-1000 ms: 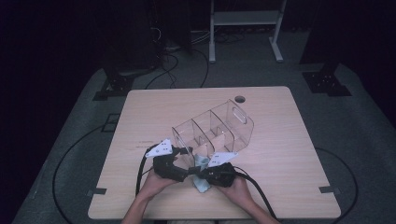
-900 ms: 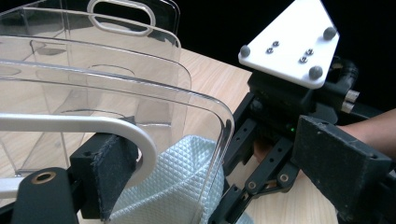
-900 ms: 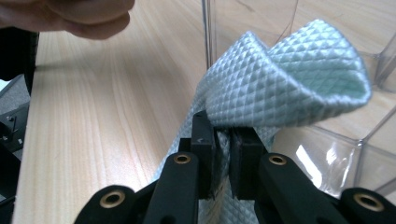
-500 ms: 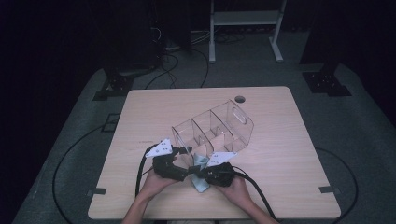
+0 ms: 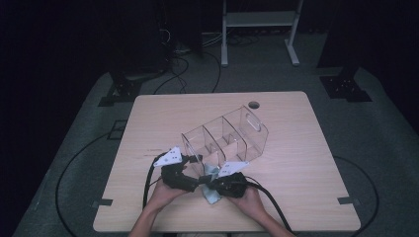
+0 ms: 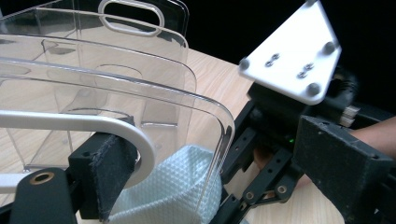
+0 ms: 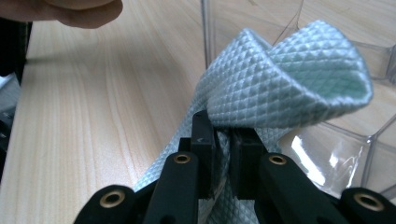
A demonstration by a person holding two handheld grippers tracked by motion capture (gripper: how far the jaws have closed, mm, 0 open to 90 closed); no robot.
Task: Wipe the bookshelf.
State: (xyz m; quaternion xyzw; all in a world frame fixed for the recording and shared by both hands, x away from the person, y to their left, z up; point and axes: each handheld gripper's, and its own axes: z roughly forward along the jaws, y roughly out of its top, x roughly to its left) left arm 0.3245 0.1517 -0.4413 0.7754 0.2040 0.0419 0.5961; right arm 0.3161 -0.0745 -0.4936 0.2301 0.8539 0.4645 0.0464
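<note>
**Cloth at the near end of the bin, right tongs clenched on it**

The right tongs [image 7: 223, 135] are clenched on a pale green waffle cloth [image 7: 289, 79]. Their pads pinch a fold low down, and the free part loops up and forward beyond the tips. The clear bin [image 5: 225, 136] lies straight ahead of that loop, with its near end wall just behind the cloth. In the left gripper view, part of the cloth shows through that wall. I cannot tell whether it is already inside the first compartment or only pressed against the bin.

The bin's long axis runs on a slant across the worktop [image 5: 296, 173], from the near end by both hands to the far end wall with the handle cut-out. The near compartment is therefore the closest target. The right hand [image 5: 249, 202] has the cloth and is the one placed to feed it in.

The left tongs [image 5: 195, 167] sit at the bin's near corner. One pad lies against the rim of the end wall and the other jaw is out of sight. I cannot tell whether they grip the wall or merely steady it.

Count:
- one cloth
- one bin, with three compartments as far as the dividers can be counted
- two tongs
- two hands
</note>
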